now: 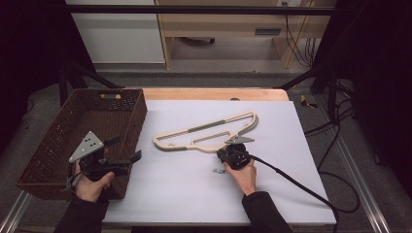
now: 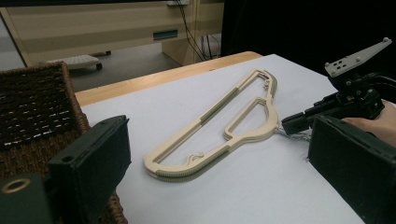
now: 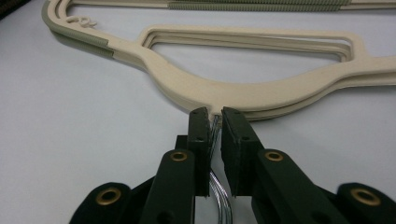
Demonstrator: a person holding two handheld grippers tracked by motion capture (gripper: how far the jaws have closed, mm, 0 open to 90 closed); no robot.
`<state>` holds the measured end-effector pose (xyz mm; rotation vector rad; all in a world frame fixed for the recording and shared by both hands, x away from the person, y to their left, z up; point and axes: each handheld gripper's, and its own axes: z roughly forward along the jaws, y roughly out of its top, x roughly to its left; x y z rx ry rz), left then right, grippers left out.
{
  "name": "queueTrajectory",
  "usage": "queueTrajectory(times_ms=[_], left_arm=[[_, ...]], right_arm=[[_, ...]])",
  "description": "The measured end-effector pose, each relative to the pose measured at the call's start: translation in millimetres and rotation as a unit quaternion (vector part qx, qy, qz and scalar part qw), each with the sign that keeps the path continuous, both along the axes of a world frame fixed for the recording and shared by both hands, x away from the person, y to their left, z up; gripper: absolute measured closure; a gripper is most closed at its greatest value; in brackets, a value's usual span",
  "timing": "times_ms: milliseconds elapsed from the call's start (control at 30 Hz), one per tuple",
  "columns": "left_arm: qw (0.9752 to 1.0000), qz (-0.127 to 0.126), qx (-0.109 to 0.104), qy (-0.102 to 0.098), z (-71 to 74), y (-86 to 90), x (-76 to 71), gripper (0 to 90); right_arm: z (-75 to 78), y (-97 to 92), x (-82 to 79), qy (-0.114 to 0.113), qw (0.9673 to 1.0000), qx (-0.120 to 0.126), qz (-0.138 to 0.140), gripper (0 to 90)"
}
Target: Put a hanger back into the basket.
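white sheeting covers the table in the high view, with a brown wicker basket at the left edge and pale cabinets along the top. two or more cream hangers lie stacked flat at the centre of the sheet. the left gripper hangs at lower left, over the basket's near corner, jaws spread wide with nothing between them. the right gripper sits just below the hangers at centre

left gripper view: the black jaws stand far apart at the bottom corners, the hangers lie between them mid-frame, the basket is at left, the right gripper at right touches the hangers' lower edge

right gripper view: the jaws are pinched on the thin wire hooks where they meet the hangers, which cross the upper frame
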<state>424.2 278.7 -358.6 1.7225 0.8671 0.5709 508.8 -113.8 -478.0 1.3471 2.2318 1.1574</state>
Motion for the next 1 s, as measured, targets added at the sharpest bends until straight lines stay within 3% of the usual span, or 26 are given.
queueTrajectory(times_ms=[433, 733, 867, 1000], left_arm=[[0.9999, -0.004, 0.009, 0.004, -3.0, -5.4, 0.9, 5.7], [0.9997, -0.015, 0.020, 0.004, -3.2, -17.0, -0.4, 6.2], [0.9990, -0.028, 0.033, 0.010, -4.8, -31.1, 0.2, 6.5], [0.9964, -0.056, 0.061, 0.017, -8.3, -57.6, 4.4, 7.0]], right_arm=[[1.3, -2.0, 1.8, 0.013, 0.9997, 0.005, -0.018, 88.2], [7.6, -5.2, 1.4, 0.003, 0.9996, -0.001, -0.029, 89.1], [15.9, -9.2, 0.7, -0.006, 0.9996, -0.002, -0.029, 89.2], [25.2, -13.3, 0.0, -0.008, 0.9997, 0.004, -0.024, 89.2]])
